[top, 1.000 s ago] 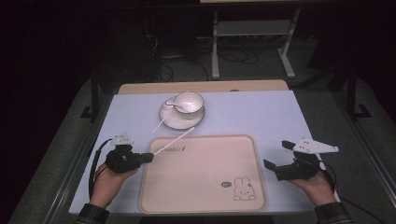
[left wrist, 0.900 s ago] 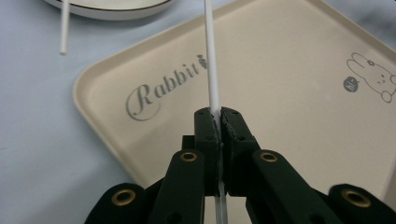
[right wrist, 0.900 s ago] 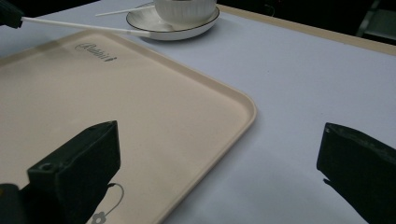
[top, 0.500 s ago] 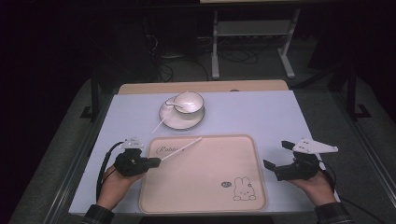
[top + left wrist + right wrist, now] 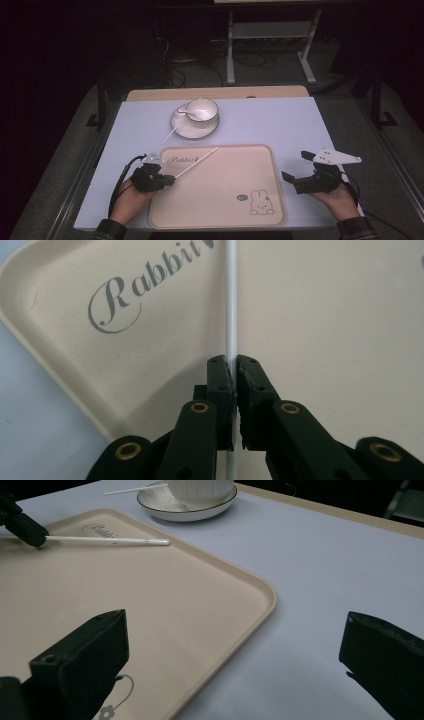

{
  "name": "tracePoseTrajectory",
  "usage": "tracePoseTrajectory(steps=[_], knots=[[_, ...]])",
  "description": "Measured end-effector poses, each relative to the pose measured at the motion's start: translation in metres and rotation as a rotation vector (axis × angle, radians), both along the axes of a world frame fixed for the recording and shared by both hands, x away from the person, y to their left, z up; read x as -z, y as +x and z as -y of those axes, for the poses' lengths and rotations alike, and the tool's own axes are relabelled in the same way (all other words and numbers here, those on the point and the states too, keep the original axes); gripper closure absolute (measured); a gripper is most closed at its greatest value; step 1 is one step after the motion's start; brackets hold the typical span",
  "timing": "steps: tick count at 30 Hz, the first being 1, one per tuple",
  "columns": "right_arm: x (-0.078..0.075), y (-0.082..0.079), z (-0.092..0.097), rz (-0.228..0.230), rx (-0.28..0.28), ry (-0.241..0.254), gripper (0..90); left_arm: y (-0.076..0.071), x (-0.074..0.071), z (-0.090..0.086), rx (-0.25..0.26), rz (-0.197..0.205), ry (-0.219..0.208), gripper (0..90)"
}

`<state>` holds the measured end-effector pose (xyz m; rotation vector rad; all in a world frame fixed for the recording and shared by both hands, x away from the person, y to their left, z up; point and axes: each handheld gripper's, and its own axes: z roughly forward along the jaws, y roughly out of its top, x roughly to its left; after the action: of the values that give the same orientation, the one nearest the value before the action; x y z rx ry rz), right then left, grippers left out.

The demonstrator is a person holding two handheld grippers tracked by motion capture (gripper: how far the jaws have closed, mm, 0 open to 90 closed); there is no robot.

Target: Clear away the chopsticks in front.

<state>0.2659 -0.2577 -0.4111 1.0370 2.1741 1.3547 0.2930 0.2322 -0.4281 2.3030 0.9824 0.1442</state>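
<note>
Jaws of the left gripper [image 5: 234,385] clamp a thin white stick [image 5: 231,300], which juts ahead of them low over the beige tray [image 5: 260,175]; the right gripper [image 5: 295,172], jaws spread and empty, hovers beside the tray's edge.

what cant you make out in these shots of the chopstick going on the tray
- Whether the chopstick touches the tray: the left gripper view looks straight along it.
- The chopstick's tail end: left gripper view, hidden behind the left claw.
- Inside the cup: right gripper view, cut off by the top edge.
- The small tag beside the rabbit print: high view, too small to read.
</note>
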Motion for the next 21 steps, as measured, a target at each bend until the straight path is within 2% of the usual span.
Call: tracePoseTrajectory(steps=[5, 18, 21], knots=[[0.0002, -0.0001, 0.0006, -0.004, 0.003, 0.0, 0.0, -0.0001, 0.0019, 0.0026, 0.012, 0.002, 0.03, 84.4], [0.0003, -0.0002, -0.0004, 0.001, -0.004, -0.006, 0.0, 0.0001, 0.0016, 0.0008, -0.001, -0.006, 0.024, 82.2], [0.0005, -0.0002, -0.0003, 0.0, -0.003, -0.008, 0.0, 0.0001, 0.001, 0.0004, -0.003, 0.007, 0.025, 80.5]])
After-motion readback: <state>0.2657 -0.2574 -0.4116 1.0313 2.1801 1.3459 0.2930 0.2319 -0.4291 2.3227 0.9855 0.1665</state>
